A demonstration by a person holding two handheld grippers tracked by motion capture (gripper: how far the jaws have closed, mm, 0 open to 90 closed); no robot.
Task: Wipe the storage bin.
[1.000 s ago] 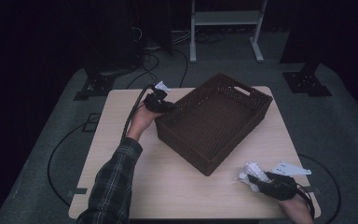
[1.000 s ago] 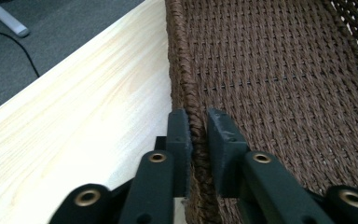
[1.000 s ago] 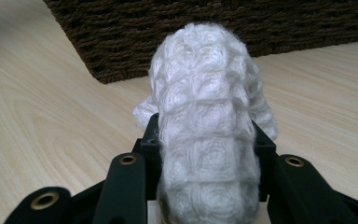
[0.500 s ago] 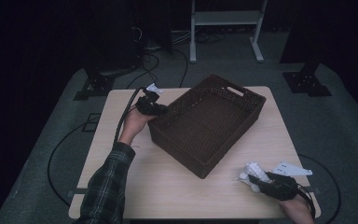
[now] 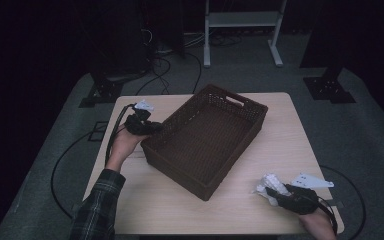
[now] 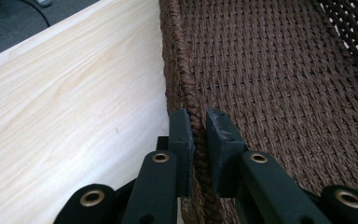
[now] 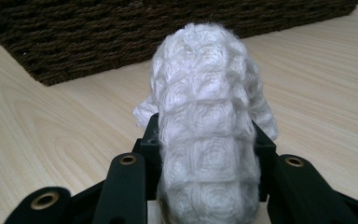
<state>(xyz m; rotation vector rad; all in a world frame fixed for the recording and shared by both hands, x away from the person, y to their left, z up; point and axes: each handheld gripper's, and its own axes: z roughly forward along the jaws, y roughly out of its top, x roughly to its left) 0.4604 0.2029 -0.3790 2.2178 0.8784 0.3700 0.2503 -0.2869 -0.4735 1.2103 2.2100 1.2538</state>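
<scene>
A dark brown woven basket (image 5: 207, 135) stands empty and askew on the light wooden table (image 5: 285, 135). My left gripper (image 5: 149, 127) is at the basket's left corner, shut on its rim. In the left gripper view the two pads (image 6: 182, 135) pinch the woven wall (image 6: 279, 70) from outside and inside. Near the table's front right corner my right gripper (image 5: 276, 192) rests low, shut on a white knitted cloth (image 5: 269, 184). In the right gripper view the cloth (image 7: 205, 116) bulges up between the jaws, with the basket's side (image 7: 121, 32) behind it.
A white metal stand (image 5: 240, 20) and black stand bases (image 5: 330, 87) are on the floor beyond the table. Cables (image 5: 70, 160) loop on the floor at the left. The front edge of the table lies close to the right hand.
My left gripper has moved left and toward the person, dragging the basket with it and turning it slightly. The right gripper and its cloth have stayed still.
</scene>
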